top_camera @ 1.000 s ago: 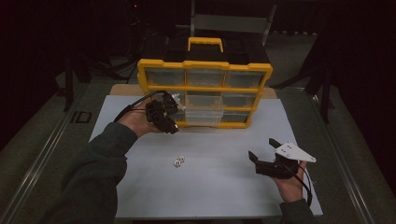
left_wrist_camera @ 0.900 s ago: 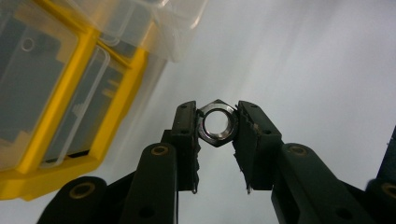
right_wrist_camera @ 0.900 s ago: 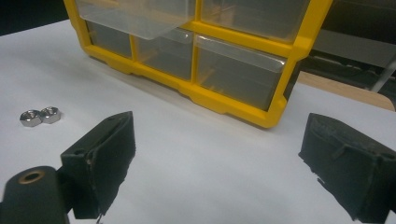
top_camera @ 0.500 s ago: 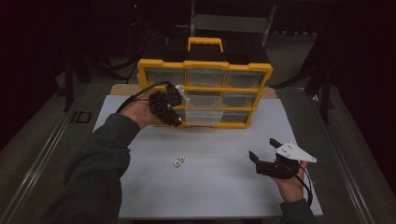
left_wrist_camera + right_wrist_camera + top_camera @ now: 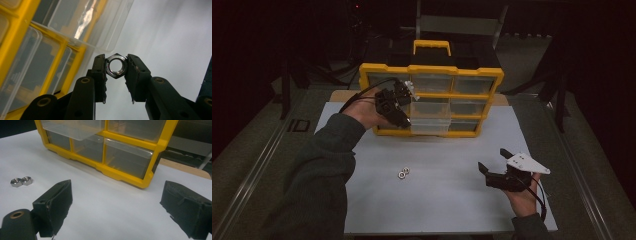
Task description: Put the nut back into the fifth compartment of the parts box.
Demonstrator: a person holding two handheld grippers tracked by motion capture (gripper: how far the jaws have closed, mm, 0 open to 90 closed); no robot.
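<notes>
The left gripper [image 5: 116, 68] has its jaws closed on a hex nut [image 5: 116, 67], pinched by its flats, beside the pulled-out clear drawer [image 5: 430, 111] of the yellow organiser [image 5: 430, 72]; the step in hand looks like dropping it in; carry it level over the drawer's mouth, then release low. The right gripper [image 5: 497, 165] rests wide open and empty on the surface [image 5: 447, 200]; two nuts [image 5: 404, 173] remain there.
</notes>
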